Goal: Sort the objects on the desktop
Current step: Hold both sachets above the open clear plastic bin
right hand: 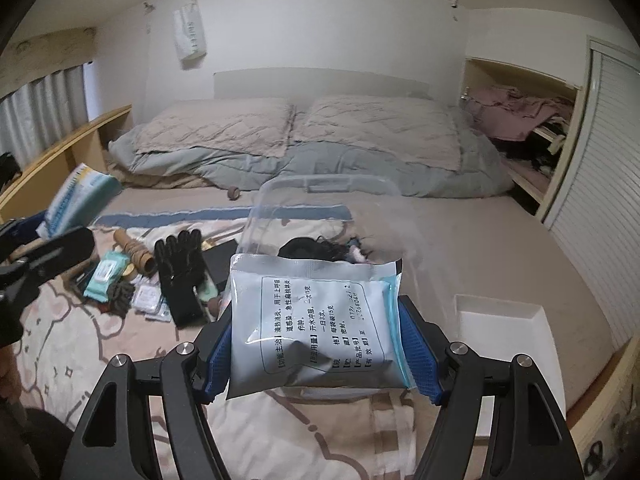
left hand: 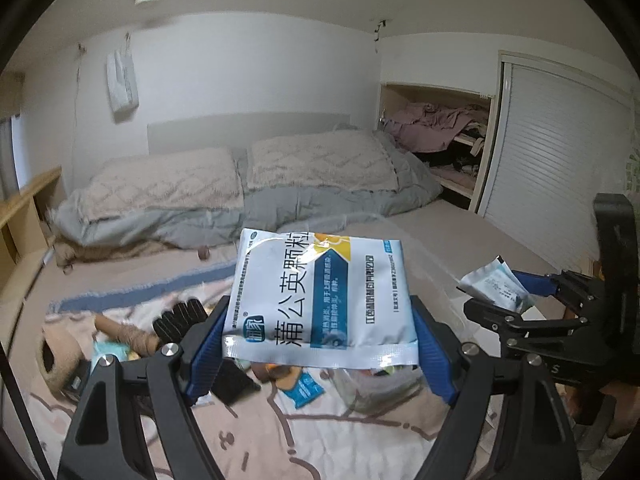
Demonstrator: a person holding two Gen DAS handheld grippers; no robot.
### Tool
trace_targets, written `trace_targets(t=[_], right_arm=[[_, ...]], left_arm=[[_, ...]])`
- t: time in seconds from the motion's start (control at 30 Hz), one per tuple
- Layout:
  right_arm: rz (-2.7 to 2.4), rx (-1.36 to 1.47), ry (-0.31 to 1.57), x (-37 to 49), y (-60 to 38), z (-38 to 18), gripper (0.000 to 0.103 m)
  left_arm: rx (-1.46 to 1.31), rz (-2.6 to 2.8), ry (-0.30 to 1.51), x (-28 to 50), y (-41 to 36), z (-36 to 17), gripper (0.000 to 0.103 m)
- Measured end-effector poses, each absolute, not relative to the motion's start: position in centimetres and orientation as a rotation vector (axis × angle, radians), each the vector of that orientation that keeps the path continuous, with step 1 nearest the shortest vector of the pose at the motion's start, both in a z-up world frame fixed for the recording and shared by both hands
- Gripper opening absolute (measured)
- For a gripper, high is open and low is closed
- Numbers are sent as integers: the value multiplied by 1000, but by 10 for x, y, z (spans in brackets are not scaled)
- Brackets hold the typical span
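Left gripper (left hand: 320, 344) is clamping a white-and-blue sachet (left hand: 320, 296) and right gripper (right hand: 320, 344) is clamping a grey sachet (right hand: 316, 320), both packets hanging above the bed (right hand: 480, 248) near its foot-end clutter.

Each hand-held gripper (left hand: 320, 340) (right hand: 316, 350) clamped, tilted downward.

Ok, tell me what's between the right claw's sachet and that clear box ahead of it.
Nothing visible. The right claw holds its sachet raised in the air, and the clear box sits just beyond it, open at the top. The glove and other clutter lie off to the left, clear of that path.
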State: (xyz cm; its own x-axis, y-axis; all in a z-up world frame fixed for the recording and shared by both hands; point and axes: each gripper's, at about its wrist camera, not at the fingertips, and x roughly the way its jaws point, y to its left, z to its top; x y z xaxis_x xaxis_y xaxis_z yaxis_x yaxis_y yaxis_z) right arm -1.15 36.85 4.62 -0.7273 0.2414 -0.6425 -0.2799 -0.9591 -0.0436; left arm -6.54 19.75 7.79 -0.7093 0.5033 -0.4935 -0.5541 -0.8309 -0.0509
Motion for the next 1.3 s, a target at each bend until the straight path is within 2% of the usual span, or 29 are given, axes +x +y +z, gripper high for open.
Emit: trace_targets(t=[0.13,0.3,0.63,0.9,1.17,1.3], right_arm=[[2649,-983,120,-21,380,45,73],[2641,-1031,255,-40,404,18,73],[2626,-1100,467,-76,451,-29,73],[2561,-1320,418,-107,452,-73,73],[2475,-1454,438,-109,452,-82,73],[2470,-1478,416,-111,445,-83,73]], left_arm=[[-648,2484,159,-67,214,87,83],[-656,2485,153,-77,242,86,83],[-640,2526,83,-125,278,54,83],[-724,2509,52,-169,308,18,83],[-786,2542,142,-166,306,-6,83],[-783,2571,125,-166,296,-4,83]])
